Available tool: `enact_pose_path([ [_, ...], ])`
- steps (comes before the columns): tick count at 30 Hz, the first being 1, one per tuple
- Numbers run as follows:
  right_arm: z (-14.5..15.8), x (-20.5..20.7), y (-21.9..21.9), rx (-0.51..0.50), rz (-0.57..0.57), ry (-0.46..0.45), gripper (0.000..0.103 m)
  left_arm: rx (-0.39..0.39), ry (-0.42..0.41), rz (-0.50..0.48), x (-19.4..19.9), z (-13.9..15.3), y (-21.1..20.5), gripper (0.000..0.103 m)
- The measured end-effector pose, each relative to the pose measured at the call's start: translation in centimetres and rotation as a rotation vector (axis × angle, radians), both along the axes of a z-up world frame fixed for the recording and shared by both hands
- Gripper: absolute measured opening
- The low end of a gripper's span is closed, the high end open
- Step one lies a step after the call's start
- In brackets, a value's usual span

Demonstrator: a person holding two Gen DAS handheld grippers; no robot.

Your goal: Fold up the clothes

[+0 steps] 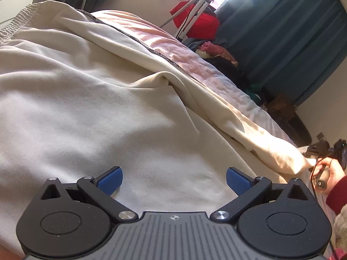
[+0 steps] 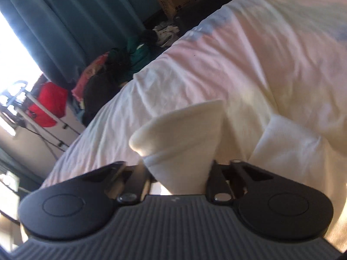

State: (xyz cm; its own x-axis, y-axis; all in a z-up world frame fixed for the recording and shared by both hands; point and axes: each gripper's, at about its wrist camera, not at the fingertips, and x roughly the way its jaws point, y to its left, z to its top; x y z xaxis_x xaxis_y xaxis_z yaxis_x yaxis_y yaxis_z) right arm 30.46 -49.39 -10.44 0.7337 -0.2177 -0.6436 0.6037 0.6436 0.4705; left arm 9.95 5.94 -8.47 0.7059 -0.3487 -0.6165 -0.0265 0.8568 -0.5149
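A cream garment with a ribbed hem lies spread over the bed. My left gripper is open just above its flat middle, blue pads apart and empty. A long cream sleeve runs to the right, where its end is held at the other gripper in a hand. In the right wrist view my right gripper is shut on the cream ribbed cuff, which bunches up between the jaws and hides the fingertips. The rest of the garment lies at the right.
The pale pink bed sheet lies under the garment, and shows in the right wrist view. Beyond the bed's far edge are a clothes pile, a red bag on a stand, teal curtains and a cardboard box.
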Motion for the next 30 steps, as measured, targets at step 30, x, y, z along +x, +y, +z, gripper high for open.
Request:
enact_pose_path([
  [30, -5.1, -3.1, -7.0, -0.165, -0.071, -0.176, 0.007, 0.184, -0.112, -0.018, 0.5, 1.6, -1.2, 0.103],
])
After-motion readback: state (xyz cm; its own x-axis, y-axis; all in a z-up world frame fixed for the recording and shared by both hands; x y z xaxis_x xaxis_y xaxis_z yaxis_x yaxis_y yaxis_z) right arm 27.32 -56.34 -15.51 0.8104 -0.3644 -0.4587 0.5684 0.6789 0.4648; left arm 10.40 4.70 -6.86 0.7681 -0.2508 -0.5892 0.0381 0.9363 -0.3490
